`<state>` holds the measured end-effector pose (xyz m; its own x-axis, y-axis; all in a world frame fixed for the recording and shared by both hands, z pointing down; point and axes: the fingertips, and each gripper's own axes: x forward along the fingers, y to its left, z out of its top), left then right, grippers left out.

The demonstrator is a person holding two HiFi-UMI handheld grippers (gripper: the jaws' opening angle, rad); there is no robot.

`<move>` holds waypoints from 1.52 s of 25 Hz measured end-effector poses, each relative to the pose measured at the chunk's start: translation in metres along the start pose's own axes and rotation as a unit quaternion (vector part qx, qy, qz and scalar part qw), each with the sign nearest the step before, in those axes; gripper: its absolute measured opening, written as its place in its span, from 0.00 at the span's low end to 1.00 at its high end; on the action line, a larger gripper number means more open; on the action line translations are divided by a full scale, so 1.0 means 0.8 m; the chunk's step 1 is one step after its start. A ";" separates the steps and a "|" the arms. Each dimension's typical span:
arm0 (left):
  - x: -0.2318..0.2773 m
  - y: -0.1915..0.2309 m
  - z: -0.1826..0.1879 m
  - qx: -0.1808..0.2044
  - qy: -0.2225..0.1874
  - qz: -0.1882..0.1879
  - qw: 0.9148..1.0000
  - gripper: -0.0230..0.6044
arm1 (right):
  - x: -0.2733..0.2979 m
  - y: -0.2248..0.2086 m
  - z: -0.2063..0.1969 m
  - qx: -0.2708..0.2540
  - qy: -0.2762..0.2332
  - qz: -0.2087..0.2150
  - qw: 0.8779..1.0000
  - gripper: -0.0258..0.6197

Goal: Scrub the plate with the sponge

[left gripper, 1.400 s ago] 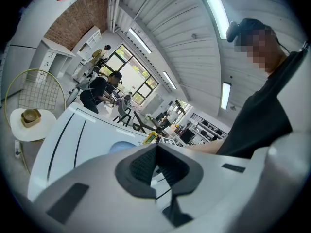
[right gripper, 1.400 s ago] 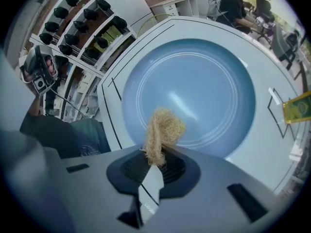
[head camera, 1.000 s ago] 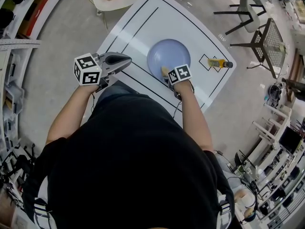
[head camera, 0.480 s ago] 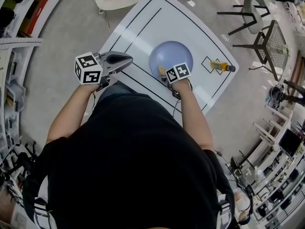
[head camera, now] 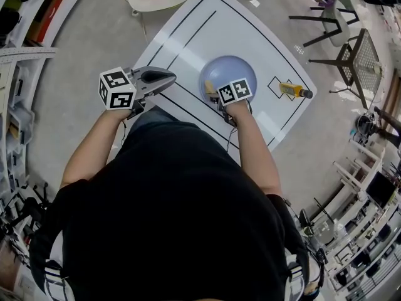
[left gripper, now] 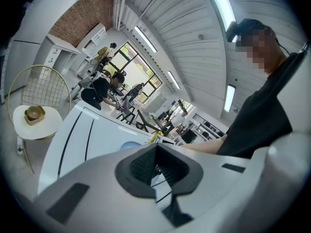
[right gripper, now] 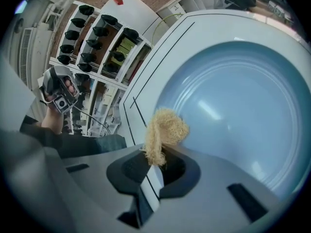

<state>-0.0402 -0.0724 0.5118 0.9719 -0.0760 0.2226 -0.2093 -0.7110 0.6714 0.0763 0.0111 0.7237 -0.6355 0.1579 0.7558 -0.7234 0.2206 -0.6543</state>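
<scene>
While our right claw [right gripper: 158, 160] is clamped on one end of the fibre sponge [right gripper: 167, 129], likely soft and light, at the near rim of the slick, breakable-looking blue plate [right gripper: 238, 110] on the bench [right gripper: 163, 55], our left claw [left gripper: 154, 148] hangs closed, empty.

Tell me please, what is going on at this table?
A person works with a hand-held gripper in each hand. The right gripper is shut on a tan fibrous sponge, held at the near edge of a pale blue plate on the white table. The left gripper is shut and empty, held off to the plate's left. A yellow bottle lies on the table to the plate's right.
</scene>
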 end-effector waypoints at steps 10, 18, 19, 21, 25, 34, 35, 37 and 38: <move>0.000 0.000 0.003 0.001 0.003 -0.006 1.000 0.04 | -0.014 0.013 0.025 -0.005 -0.052 0.017 0.998 0.09; 0.006 -0.013 0.004 0.013 0.005 -0.015 1.000 0.04 | -0.072 0.015 0.045 -0.048 -0.154 -0.019 0.987 0.09; 0.008 -0.015 0.004 0.015 0.005 -0.016 1.000 0.04 | -0.079 0.014 0.045 -0.054 -0.162 -0.028 0.985 0.09; 0.009 -0.021 0.006 0.019 0.005 -0.019 1.000 0.04 | -0.091 0.014 0.045 -0.058 -0.176 -0.041 0.982 0.09; 0.010 -0.028 0.009 0.027 0.006 -0.020 0.999 0.04 | -0.106 0.012 0.042 -0.054 -0.202 -0.055 0.976 0.09; 0.016 -0.039 0.001 0.026 0.006 -0.020 0.999 0.04 | -0.103 -0.019 0.009 -0.053 -0.189 -0.107 0.975 0.09; 0.017 -0.038 -0.001 0.024 0.007 -0.020 1.000 0.04 | -0.100 -0.025 0.005 -0.052 -0.183 -0.114 0.975 0.09; 0.020 -0.037 -0.004 0.021 0.009 -0.020 1.000 0.04 | -0.094 -0.036 -0.002 -0.051 -0.172 -0.125 0.976 0.10; 0.021 -0.036 -0.005 0.020 0.010 -0.020 1.000 0.04 | -0.091 -0.039 -0.005 -0.051 -0.167 -0.129 0.976 0.09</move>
<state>-0.0180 -0.0501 0.4989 0.9770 -0.0344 0.2104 -0.1663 -0.7406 0.6510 0.1463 -0.0036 0.6895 -0.4998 -0.2339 0.8339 -0.8515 0.3089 -0.4237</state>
